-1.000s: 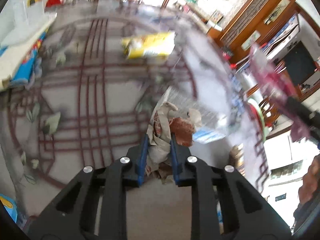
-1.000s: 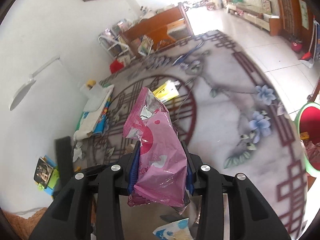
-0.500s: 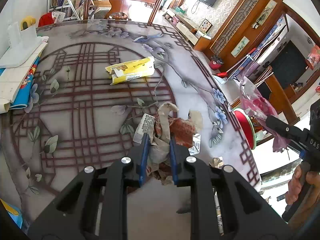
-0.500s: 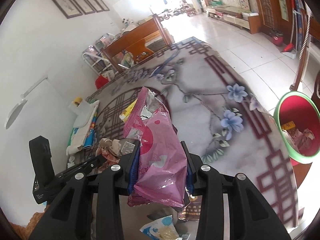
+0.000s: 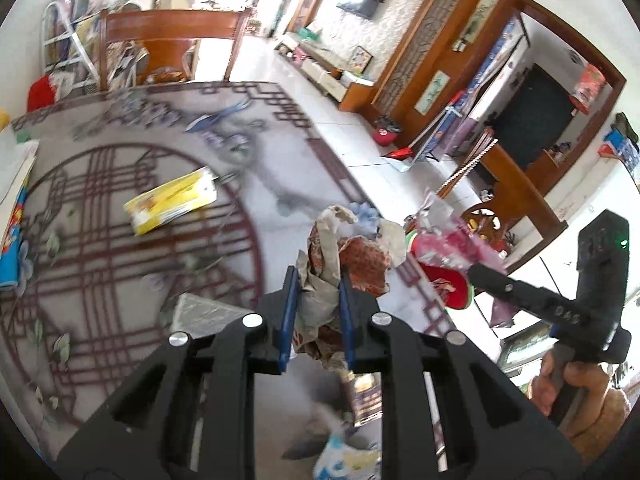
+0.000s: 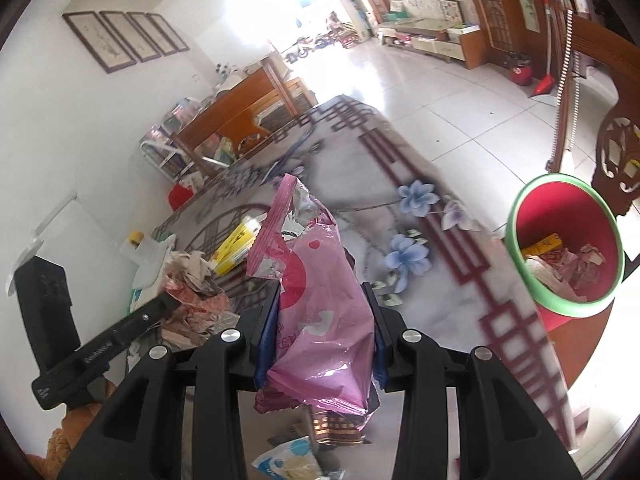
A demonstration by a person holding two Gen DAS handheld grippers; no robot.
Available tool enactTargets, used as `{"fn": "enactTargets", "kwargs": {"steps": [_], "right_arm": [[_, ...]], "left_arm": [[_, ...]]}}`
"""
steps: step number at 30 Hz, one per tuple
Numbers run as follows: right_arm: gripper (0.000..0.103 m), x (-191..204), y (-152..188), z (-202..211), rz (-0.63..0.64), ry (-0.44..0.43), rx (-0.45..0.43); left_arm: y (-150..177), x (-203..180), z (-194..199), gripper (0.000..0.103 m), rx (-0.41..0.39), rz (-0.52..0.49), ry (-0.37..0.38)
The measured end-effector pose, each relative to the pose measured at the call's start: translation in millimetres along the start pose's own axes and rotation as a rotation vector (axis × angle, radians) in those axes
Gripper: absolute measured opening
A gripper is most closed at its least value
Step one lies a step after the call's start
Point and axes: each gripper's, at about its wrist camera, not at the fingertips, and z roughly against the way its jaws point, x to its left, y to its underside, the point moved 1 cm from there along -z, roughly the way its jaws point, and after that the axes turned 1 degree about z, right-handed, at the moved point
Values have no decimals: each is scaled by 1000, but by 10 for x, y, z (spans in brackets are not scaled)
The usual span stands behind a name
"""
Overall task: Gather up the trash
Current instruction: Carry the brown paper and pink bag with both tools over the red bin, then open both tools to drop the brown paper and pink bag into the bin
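Note:
My left gripper is shut on a crumpled brown and beige wrapper wad, held above the patterned table; the wad also shows in the right wrist view. My right gripper is shut on a pink foil snack bag, which also shows in the left wrist view. A red bin with a green rim stands on the floor beside the table's right edge and holds several wrappers. It shows partly behind the trash in the left wrist view.
A yellow packet lies on the table, also seen in the right wrist view. A blue and white wrapper and a brown packet lie near the front edge. Books sit at the left. A wooden chair stands behind the bin.
Both grippers have swung right toward the table's edge with their trash. The red bin is now larger and closer in the right wrist view.

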Motion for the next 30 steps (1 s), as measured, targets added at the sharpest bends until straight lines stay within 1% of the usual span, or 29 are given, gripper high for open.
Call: {"fn": "enactTargets", "kwargs": {"steps": [7,13,21,30], "right_arm": [[37,-344,-64,164,-42,25,-25],[37,-709,-177,275,-71,36,-34],[37,-1233,-444,332,-80,62,-19],[37,-1836,-731,472,-96,107,-27]], "left_arm": [[-102,-414,-179,19,7,-48,40],[-144,-727,-418,19,32,-56,48],[-226,-1106,-724,19,39,-47,57],[-327,-1609,-1186,19,62,-55,84]]}}
